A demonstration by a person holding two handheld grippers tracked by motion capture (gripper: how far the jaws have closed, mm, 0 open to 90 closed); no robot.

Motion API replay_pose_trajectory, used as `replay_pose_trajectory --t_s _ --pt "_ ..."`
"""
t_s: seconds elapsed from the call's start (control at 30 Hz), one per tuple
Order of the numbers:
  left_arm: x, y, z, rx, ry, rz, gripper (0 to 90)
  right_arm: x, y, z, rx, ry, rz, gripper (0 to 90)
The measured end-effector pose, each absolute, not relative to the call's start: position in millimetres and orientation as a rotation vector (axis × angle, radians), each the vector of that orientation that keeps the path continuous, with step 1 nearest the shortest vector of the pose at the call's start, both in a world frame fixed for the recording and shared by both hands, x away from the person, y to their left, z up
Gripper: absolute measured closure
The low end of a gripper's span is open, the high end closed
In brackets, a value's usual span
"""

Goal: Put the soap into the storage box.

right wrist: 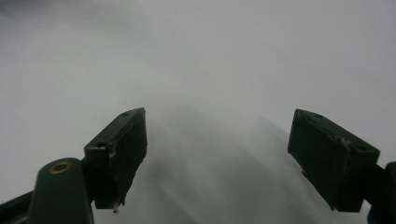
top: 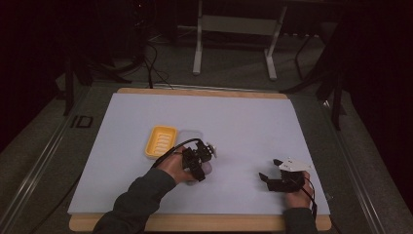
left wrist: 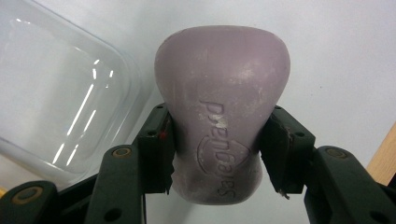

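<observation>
The left gripper (left wrist: 217, 154) has its fingers (left wrist: 156, 149) clamped on the narrow waist of a purple bar of soap (left wrist: 222, 107), held just above the white surface (top: 243, 126) beside a clear plastic lid (left wrist: 56, 93) and near the yellow soap dish (top: 160, 141). The right gripper (right wrist: 217, 158) rests apart, fingers wide and holding nothing. Soap is slick and its sides curve, so it could squirt out of the fingers if the hand tilts or squeezes harder.
</observation>
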State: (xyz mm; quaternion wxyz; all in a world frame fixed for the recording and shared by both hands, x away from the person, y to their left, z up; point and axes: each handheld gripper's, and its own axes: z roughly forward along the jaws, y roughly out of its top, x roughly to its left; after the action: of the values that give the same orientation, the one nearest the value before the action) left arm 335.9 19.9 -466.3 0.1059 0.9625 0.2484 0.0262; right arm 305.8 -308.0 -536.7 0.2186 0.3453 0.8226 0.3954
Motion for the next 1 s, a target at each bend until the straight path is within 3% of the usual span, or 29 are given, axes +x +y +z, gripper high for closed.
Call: replay_pose_trajectory --t_s 1.0 --pt "345.8 37.8 -450.4 2.818 0.777 0.137 49.8 305.9 -307.9 -536.9 0.948 2.275 1.091 19.4"
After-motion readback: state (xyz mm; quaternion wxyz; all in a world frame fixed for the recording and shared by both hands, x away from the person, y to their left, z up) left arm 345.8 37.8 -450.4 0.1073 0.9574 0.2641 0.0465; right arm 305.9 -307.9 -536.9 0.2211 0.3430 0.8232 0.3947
